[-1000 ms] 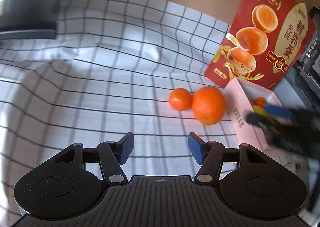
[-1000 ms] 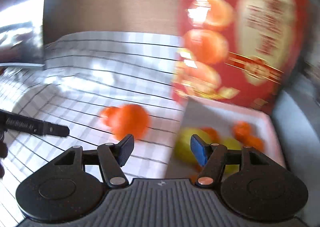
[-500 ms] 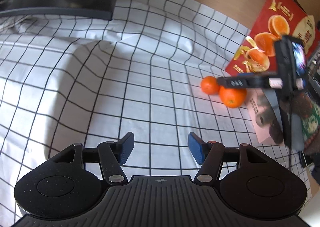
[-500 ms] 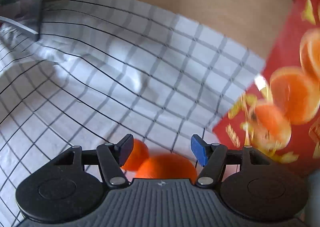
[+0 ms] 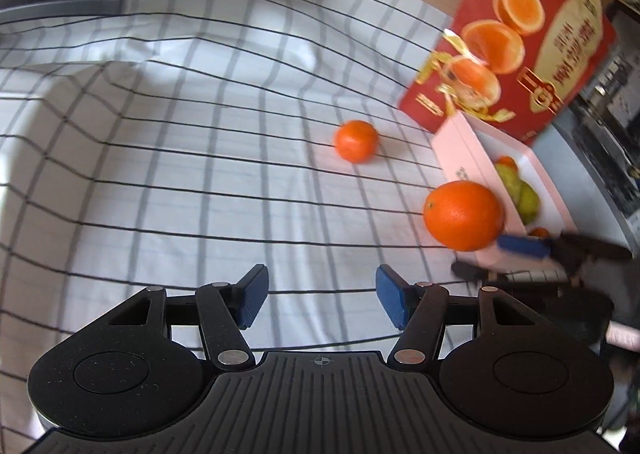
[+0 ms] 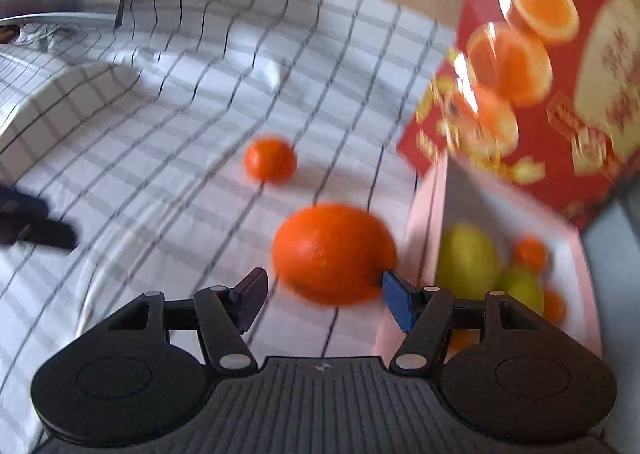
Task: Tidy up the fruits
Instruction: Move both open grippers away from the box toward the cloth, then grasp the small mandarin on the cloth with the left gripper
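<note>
My view is a white checked cloth (image 5: 200, 182) spread over the worktop. On my left, the left gripper (image 5: 318, 296) hangs with its jaws wide and nothing between them. Ahead and right of it sits the small tangerine (image 5: 356, 141). The big orange (image 6: 334, 254), beside that tangerine a second ago, now touches one pad of my right gripper (image 6: 320, 296); the other stands clear, so no hold yet. Just right waits the pink box (image 6: 424, 222), with pears already inside.

We see wide free cloth (image 5: 168, 158) on the left. On the right, the pink box (image 5: 460, 158) and its upright red lid (image 5: 516, 34) block passage.
</note>
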Demonstrator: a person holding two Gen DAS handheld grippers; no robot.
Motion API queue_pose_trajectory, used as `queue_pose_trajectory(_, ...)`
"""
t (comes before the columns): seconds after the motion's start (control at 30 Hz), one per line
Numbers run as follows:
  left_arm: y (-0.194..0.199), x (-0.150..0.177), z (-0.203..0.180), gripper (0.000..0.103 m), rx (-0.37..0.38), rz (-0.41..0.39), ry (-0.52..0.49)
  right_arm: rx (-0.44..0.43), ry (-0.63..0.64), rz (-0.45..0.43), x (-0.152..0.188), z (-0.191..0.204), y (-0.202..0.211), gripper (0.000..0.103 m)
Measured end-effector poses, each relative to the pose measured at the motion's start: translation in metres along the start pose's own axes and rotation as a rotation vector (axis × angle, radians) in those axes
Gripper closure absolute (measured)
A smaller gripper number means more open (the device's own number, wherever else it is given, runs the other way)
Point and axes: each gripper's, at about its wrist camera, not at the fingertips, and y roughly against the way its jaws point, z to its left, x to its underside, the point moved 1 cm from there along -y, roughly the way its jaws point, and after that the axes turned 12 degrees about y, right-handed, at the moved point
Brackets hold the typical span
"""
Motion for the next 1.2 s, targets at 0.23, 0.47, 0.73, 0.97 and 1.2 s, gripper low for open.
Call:
queue_pose_trajectory(0.23, -0.010, 0.004, -0.013, 0.039, 0.005, 0.012, -0.022, -0.004, -0.115, -0.061, 0.034, -0.005, 0.030, 0.036)
queue_pose_trajectory(0.47, 0.000, 0.003, -0.001, 0.039, -0.017, -0.007, 0.002, 0.028, -0.150, -0.101, 0.022, -0.009, 0.020, 0.021)
queue_pose_trajectory(0.73, 0.014, -0.003, 0.018, 0.039, -0.052, -0.041, 0.034, 0.106, -0.116, -0.111, 0.007, 0.015, -0.002, 0.006)
queue_pose_trajectory(0.97, 0.003, -0.027, -0.002, 0.039, -0.024, -0.056, -0.008, 0.091, -0.165, -0.132, 0.012, 0.004, 0.004, 0.010)
queue_pose_trajectory(1.2, -0.036, -0.019, -0.048, 0.039, 0.067, 0.030, -0.096, 0.079, -0.243, -0.136, 0.034, -0.031, 0.010, 0.008)
